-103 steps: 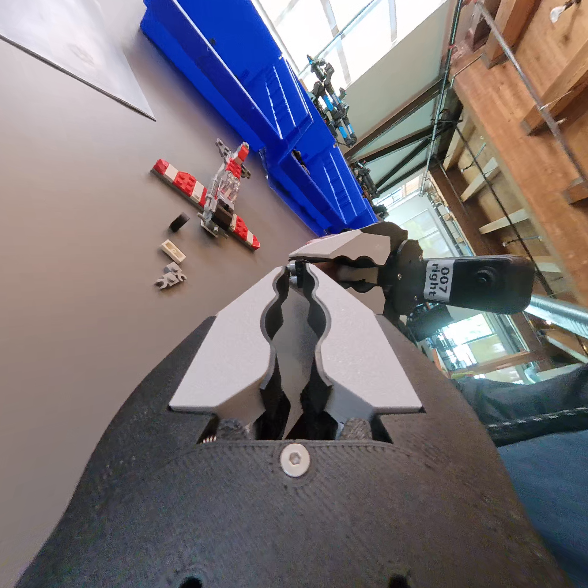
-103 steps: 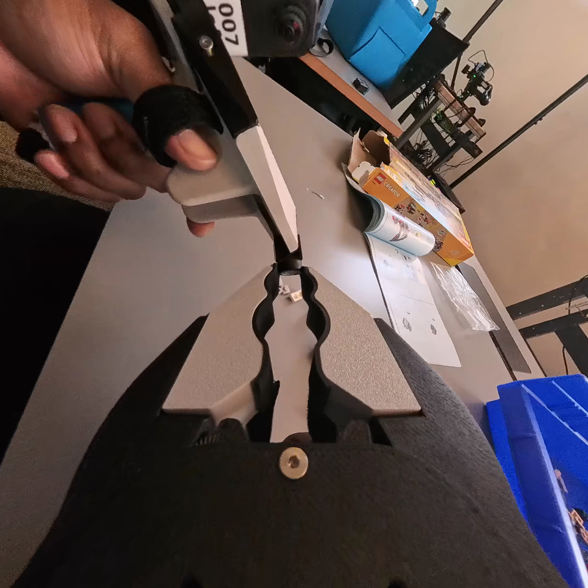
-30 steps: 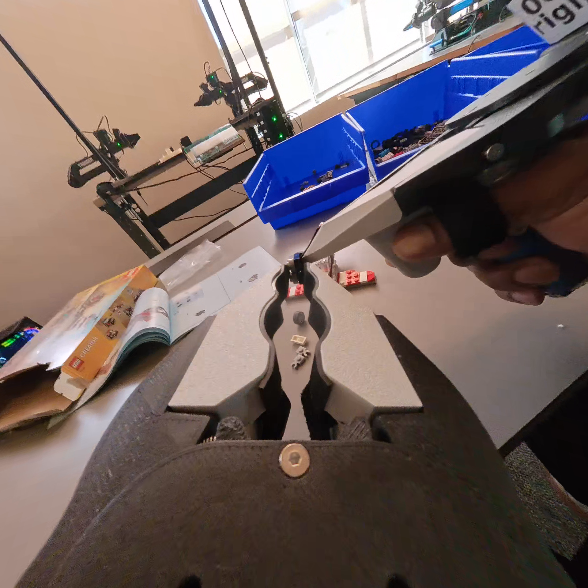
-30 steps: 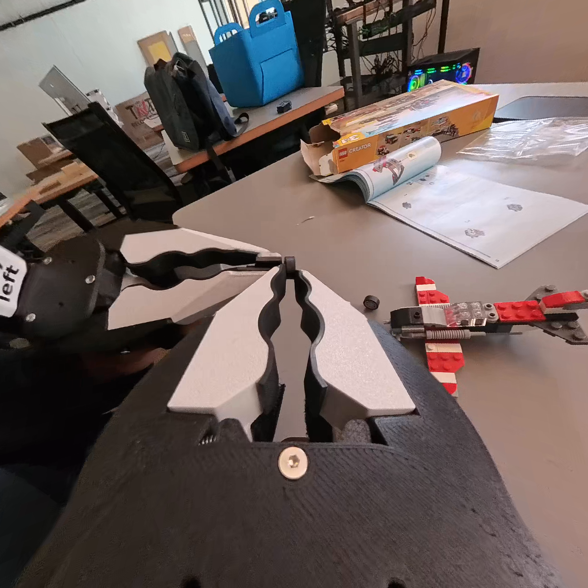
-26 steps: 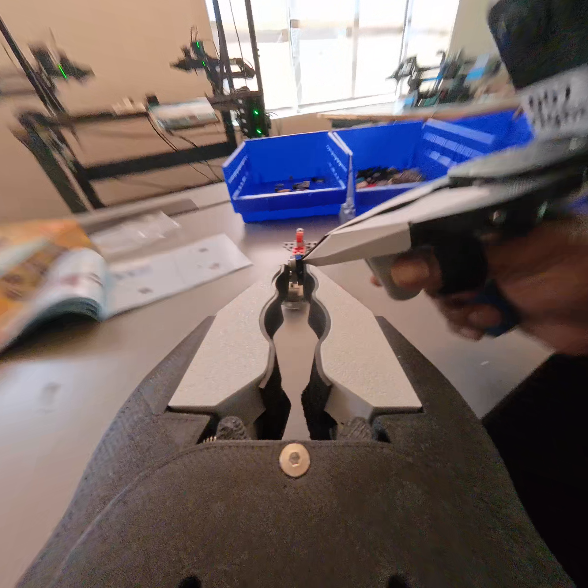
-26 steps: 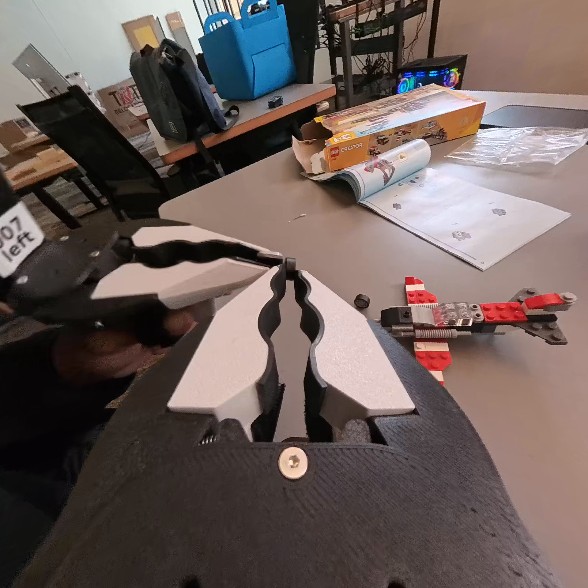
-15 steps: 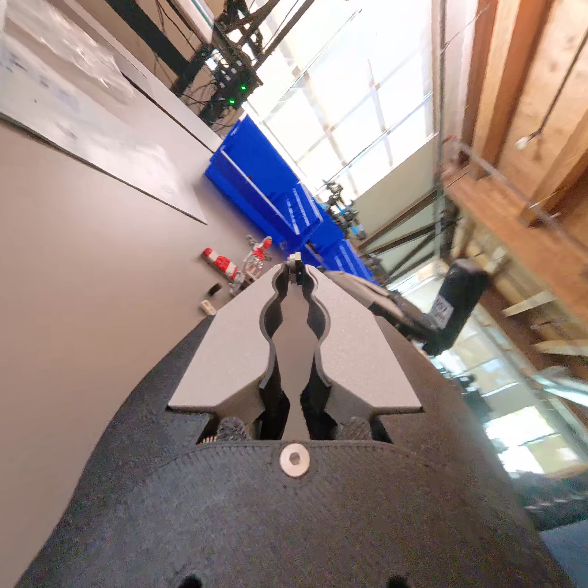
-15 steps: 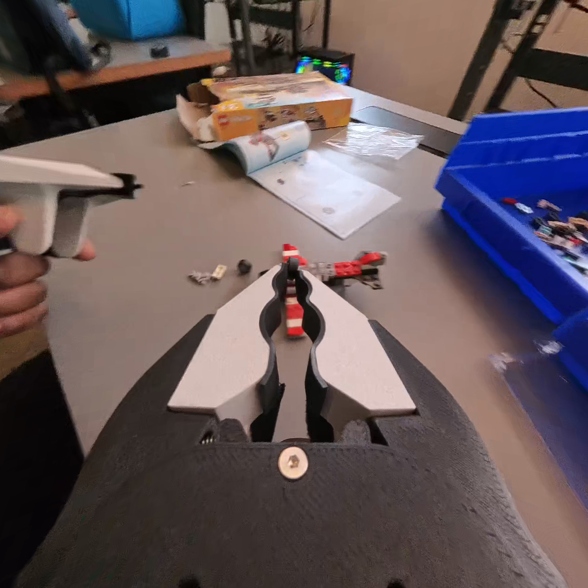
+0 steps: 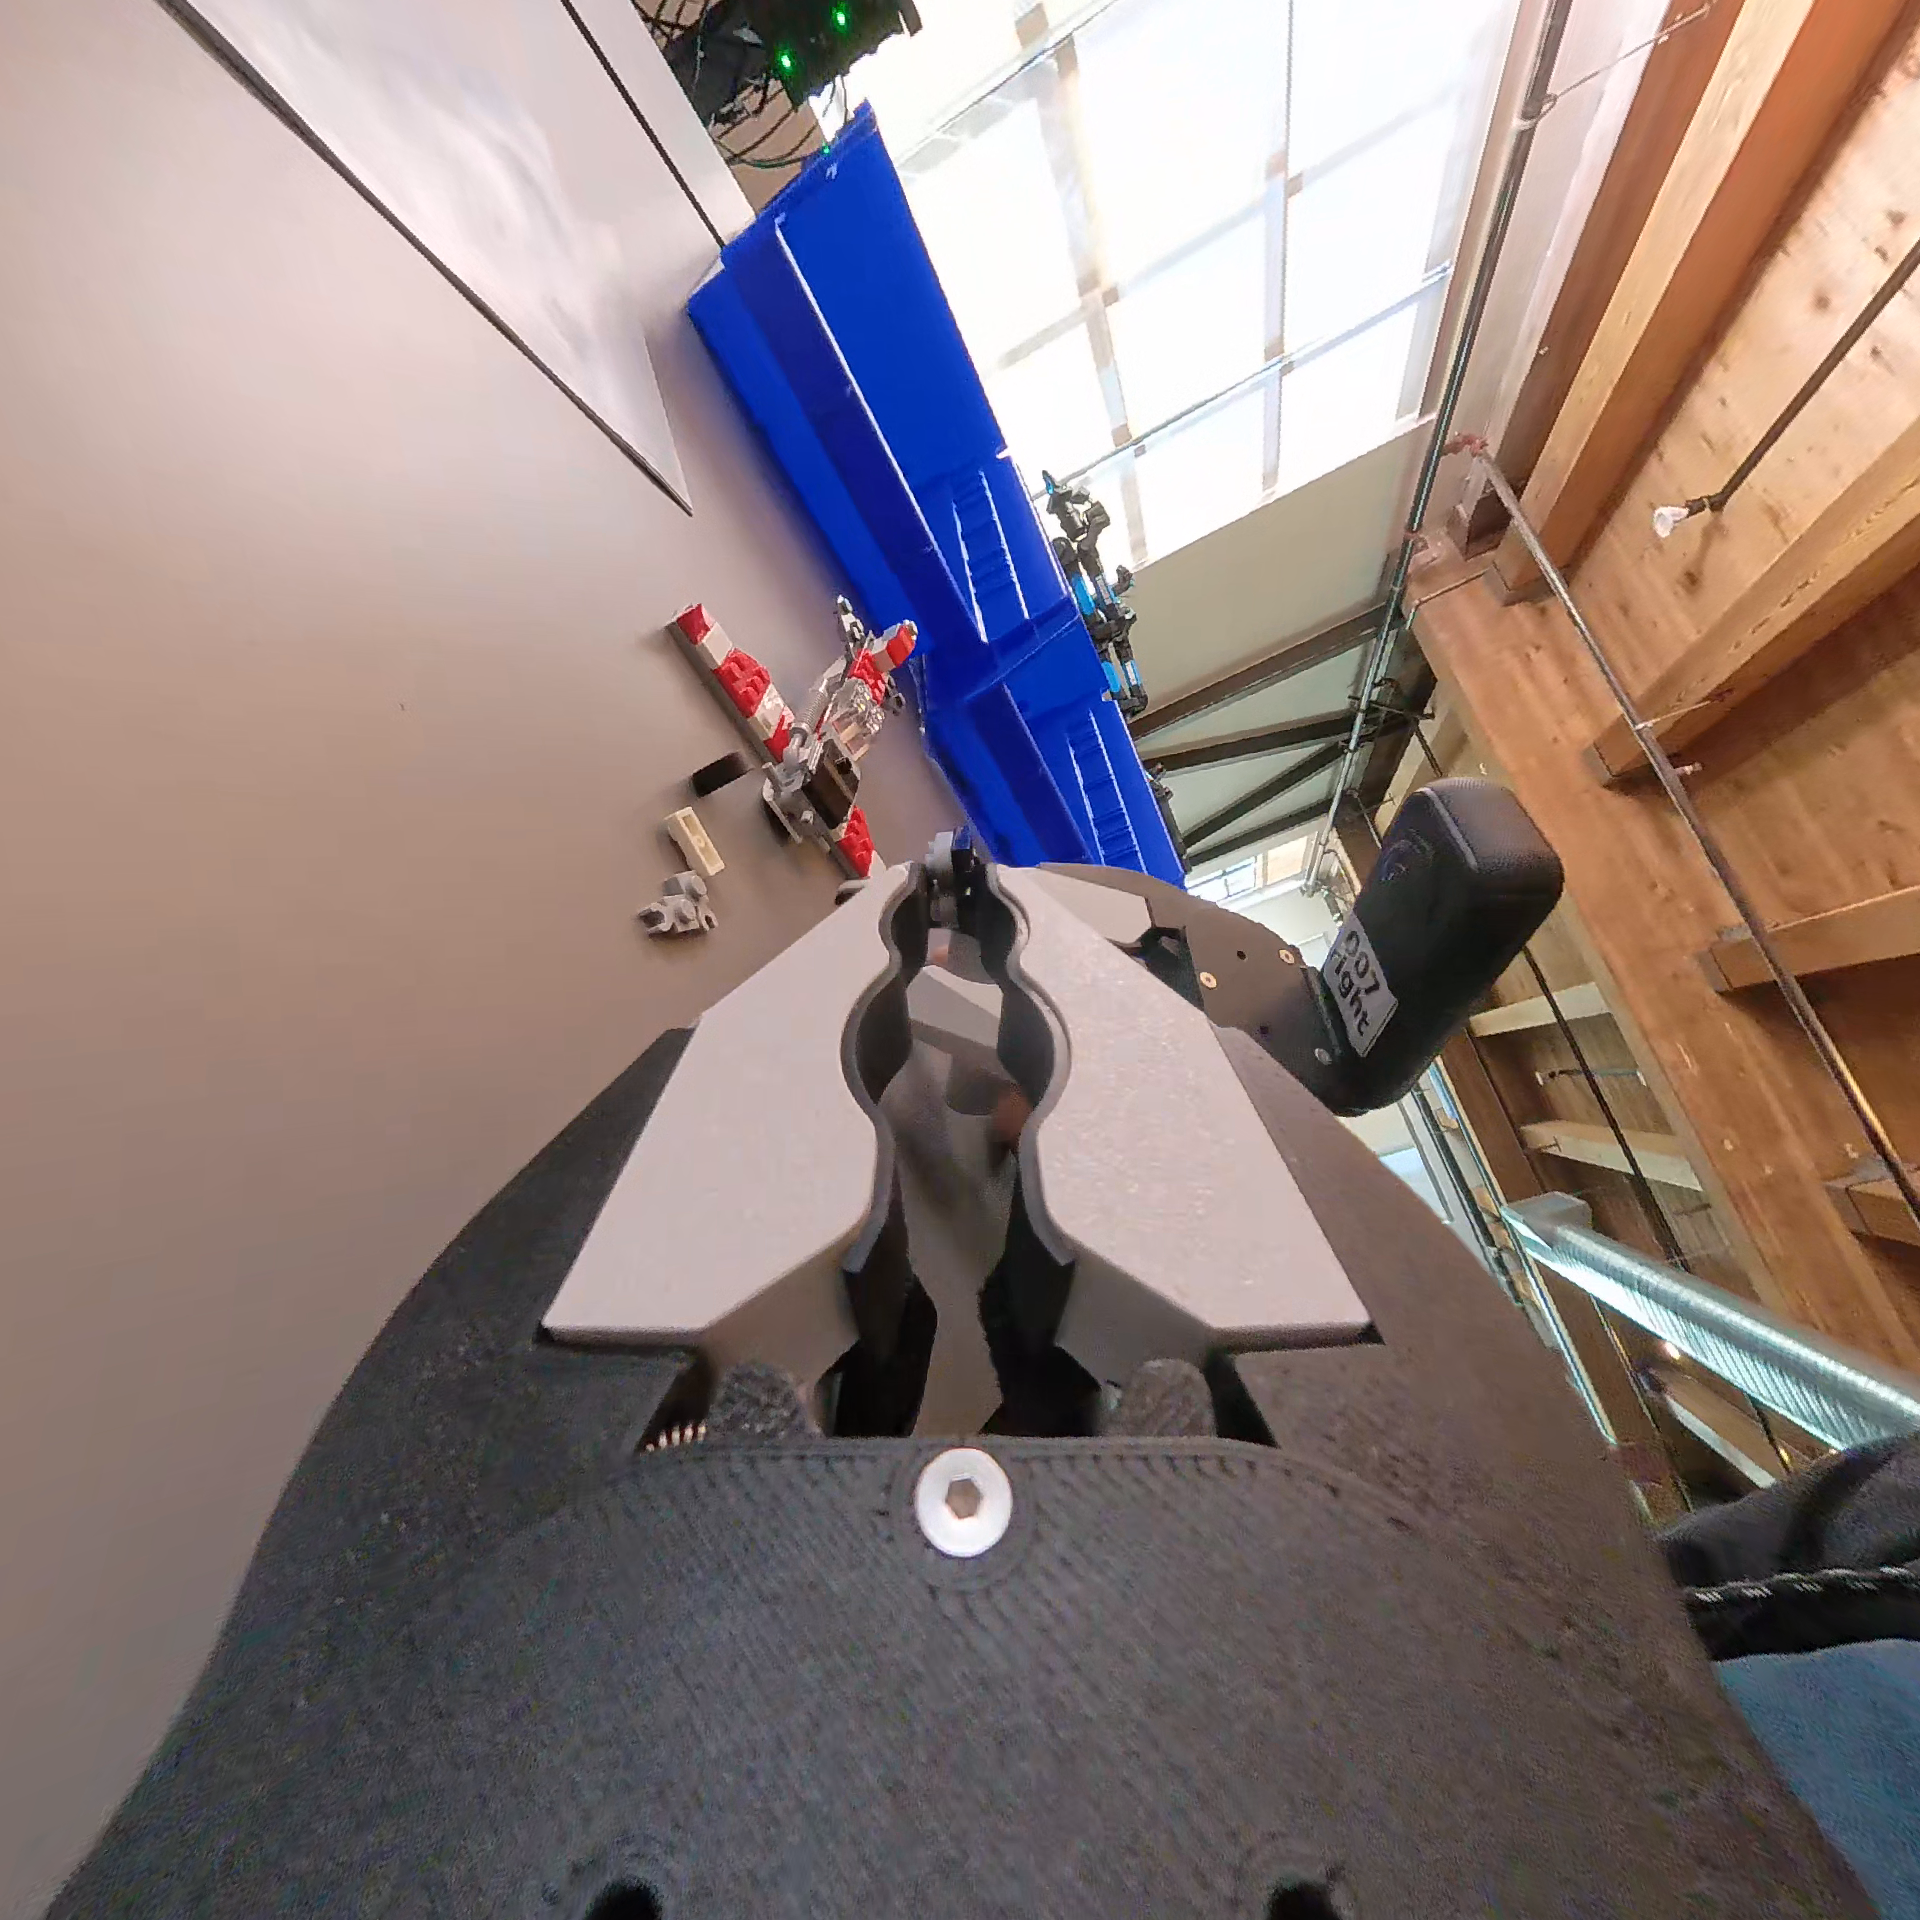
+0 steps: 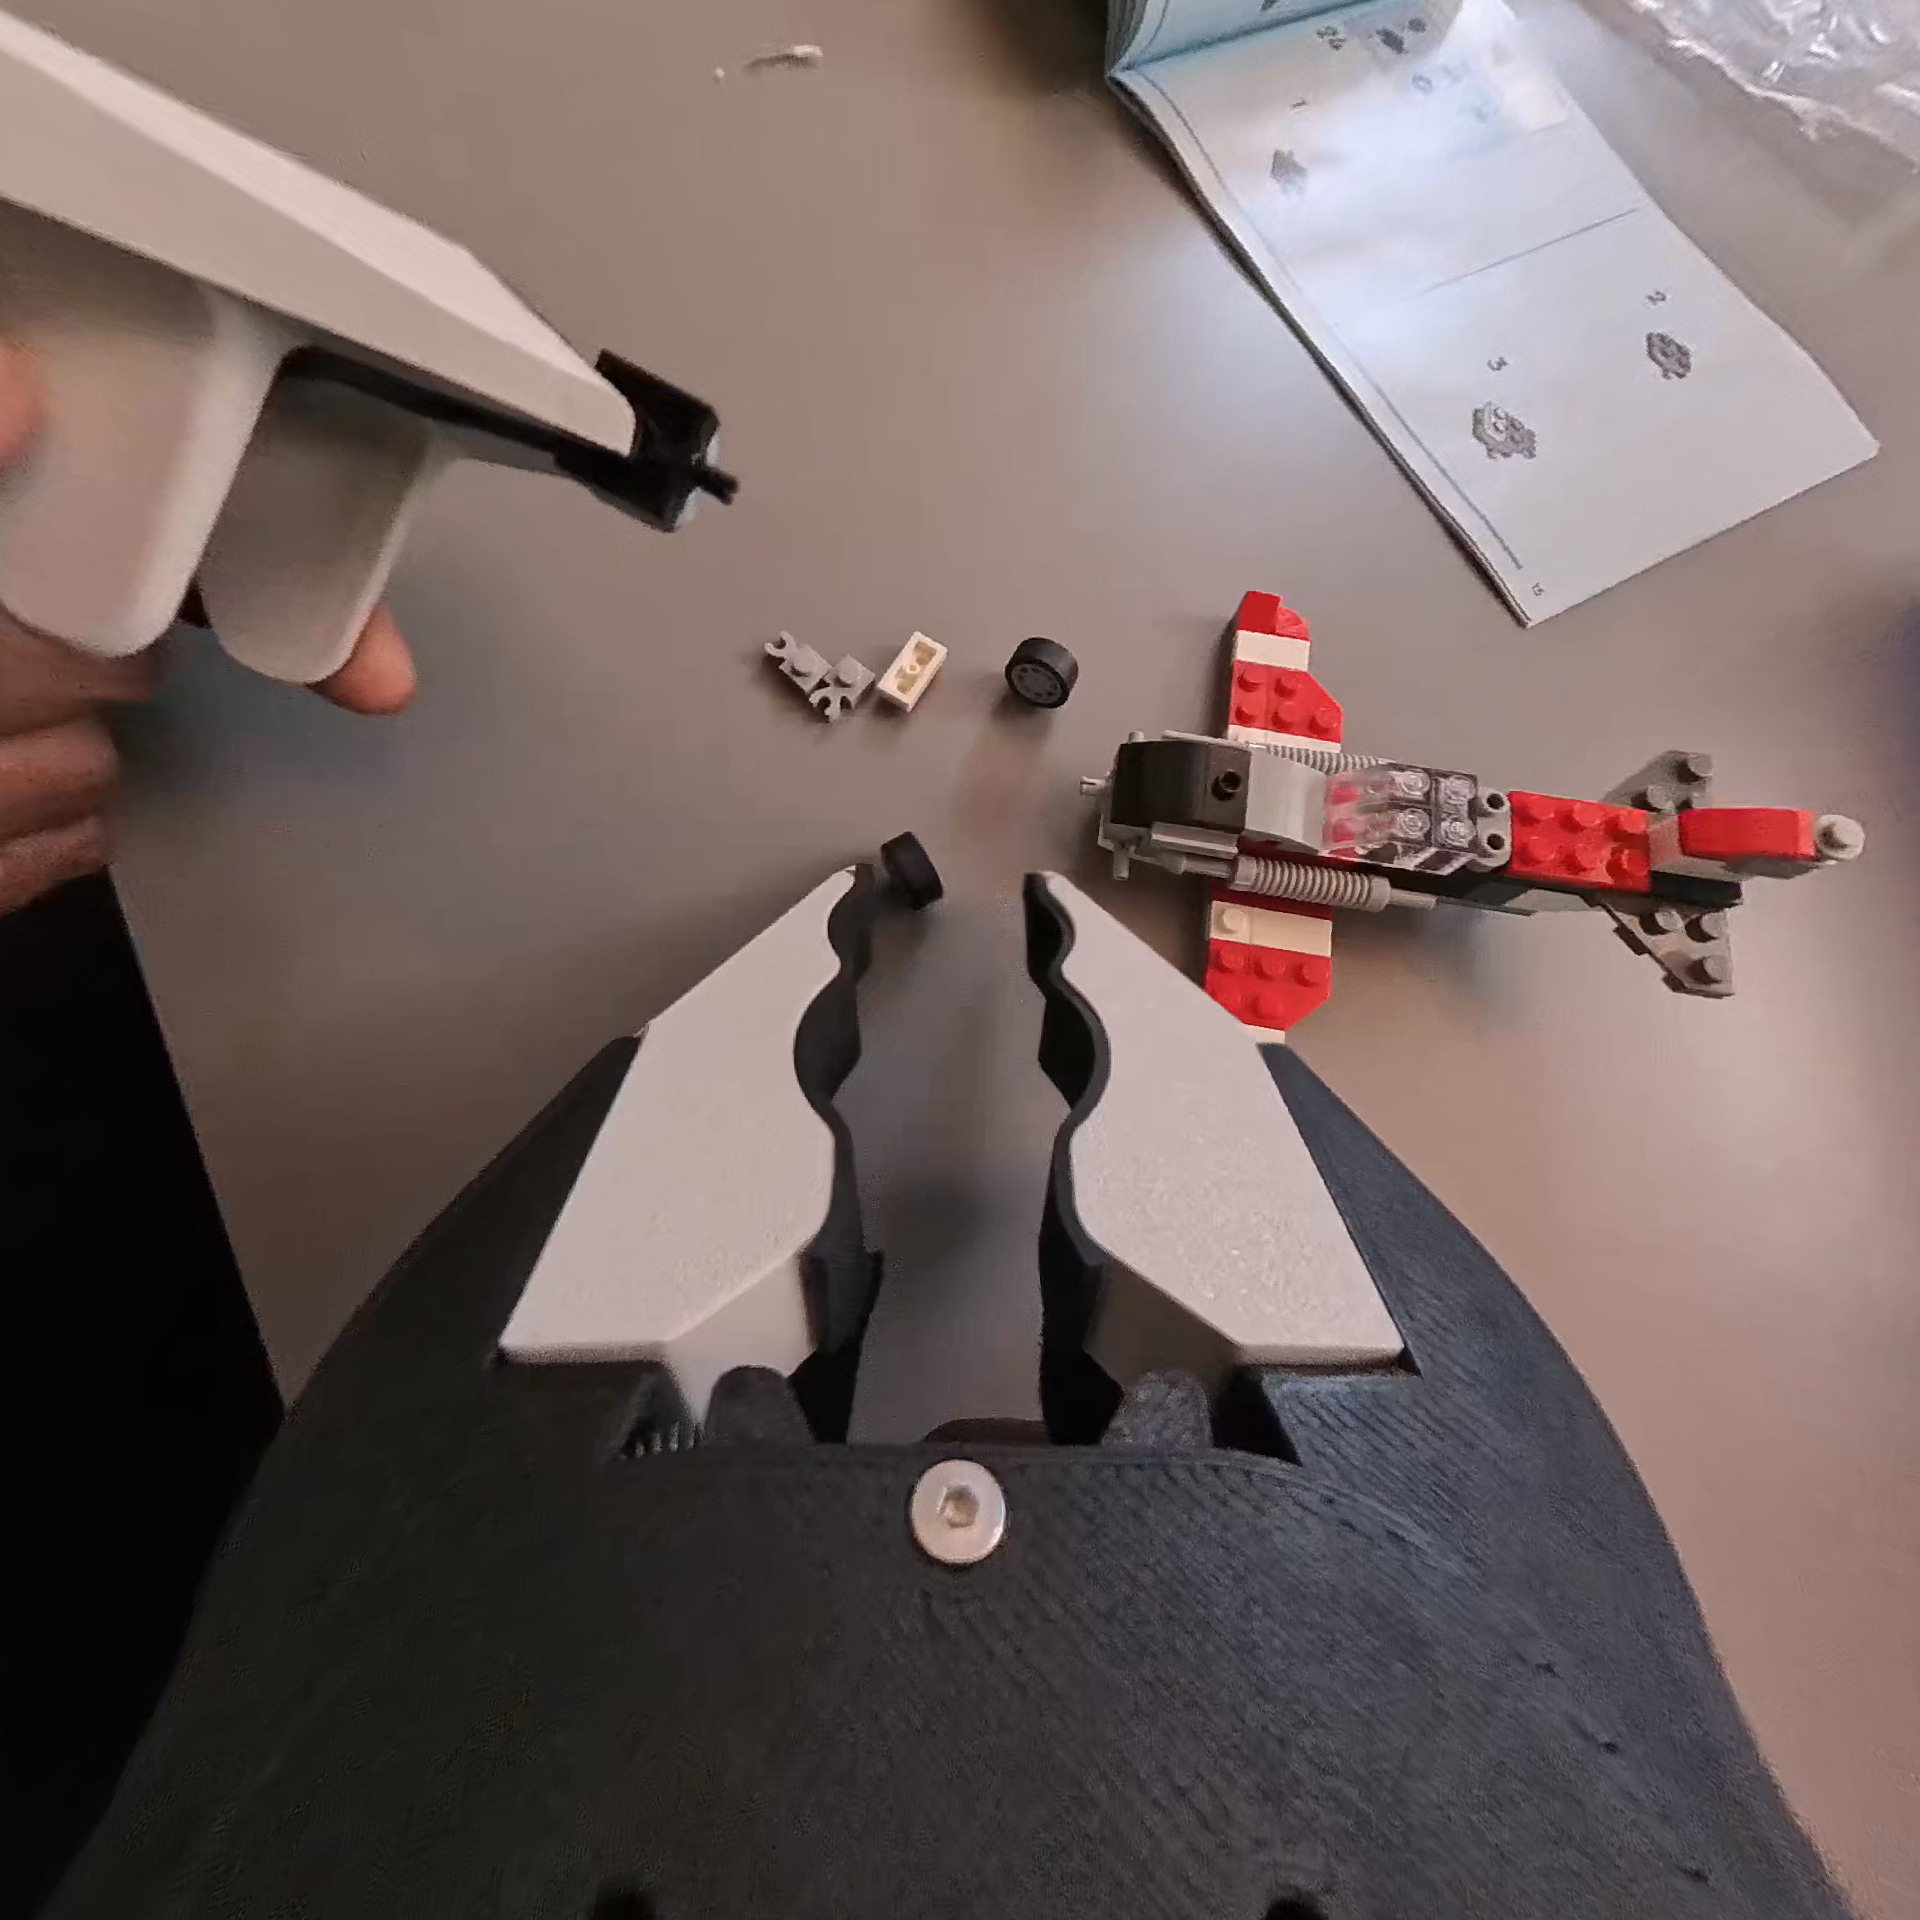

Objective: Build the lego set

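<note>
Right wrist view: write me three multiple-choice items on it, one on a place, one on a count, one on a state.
1. Where is the small white brick?
A. between the small grey clip pieces and a small black wheel
B. between the right gripper's fingers
C. on top of a wheel

2. How many loose black wheels are there?
A. one
B. two
C. four

3. The right gripper's fingers are:
A. shut on a wheel
B. apart, gripping nothing
C. shut, empty

Key: 1 A, the three lie in a row on the grey table; 2 B, the second wheel sits by the left fingertip; 3 B, bare table shows between the fingers.
</note>
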A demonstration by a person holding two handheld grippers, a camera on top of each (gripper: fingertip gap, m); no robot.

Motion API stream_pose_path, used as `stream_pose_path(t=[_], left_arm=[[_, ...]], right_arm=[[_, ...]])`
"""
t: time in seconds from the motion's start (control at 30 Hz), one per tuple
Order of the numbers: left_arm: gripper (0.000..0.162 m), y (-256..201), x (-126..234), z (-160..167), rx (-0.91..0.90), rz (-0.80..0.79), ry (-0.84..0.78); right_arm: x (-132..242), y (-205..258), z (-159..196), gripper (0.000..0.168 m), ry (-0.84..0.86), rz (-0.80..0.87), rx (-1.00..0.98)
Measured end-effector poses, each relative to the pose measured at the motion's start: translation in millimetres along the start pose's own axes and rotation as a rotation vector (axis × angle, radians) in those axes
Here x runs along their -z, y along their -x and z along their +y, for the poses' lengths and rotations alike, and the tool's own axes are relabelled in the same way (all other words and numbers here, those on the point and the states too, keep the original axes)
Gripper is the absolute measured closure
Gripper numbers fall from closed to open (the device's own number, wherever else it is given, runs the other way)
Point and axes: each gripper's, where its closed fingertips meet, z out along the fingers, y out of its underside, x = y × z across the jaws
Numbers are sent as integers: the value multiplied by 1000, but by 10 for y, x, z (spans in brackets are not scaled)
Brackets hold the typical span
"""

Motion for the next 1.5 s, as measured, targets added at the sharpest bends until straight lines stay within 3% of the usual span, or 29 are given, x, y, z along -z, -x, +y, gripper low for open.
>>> stream_pose_path(t=[0.27, 0.57, 0.77, 0.97, 1.07, 1.17, 1.33, 1.4, 1.5], left_arm=[[151, -31, 16, 3, 91, 67, 4], [152, -489, -26, 71, 384, 407, 28], [152, -792, -47, 197, 528, 603, 107], [151, -935, -12, 205, 574, 701, 134], [151, -908, -22, 213, 540, 668, 140], [136, -795, -62, 224, 424, 539, 154], [117, -515, -86, 182, -7, 172, 174], [110, -536, -93, 224, -150, 102, 222], [110, -552, -113, 305, -227, 57, 263]], right_arm=[[166, -44, -137, 125, -144, -43, -80], [606, 274, -693, 126, -564, -222, -40], [829, 430, -832, 133, -719, -339, -31], [968, 513, -900, 147, -794, -386, -13], [951, 501, -894, 148, -775, -344, 22], [964, 462, -883, 148, -751, -270, 93], [840, 310, -744, 148, -548, -17, 350], [753, 308, -668, 148, -451, 53, 467], [683, 355, -637, 148, -379, 99, 567]])
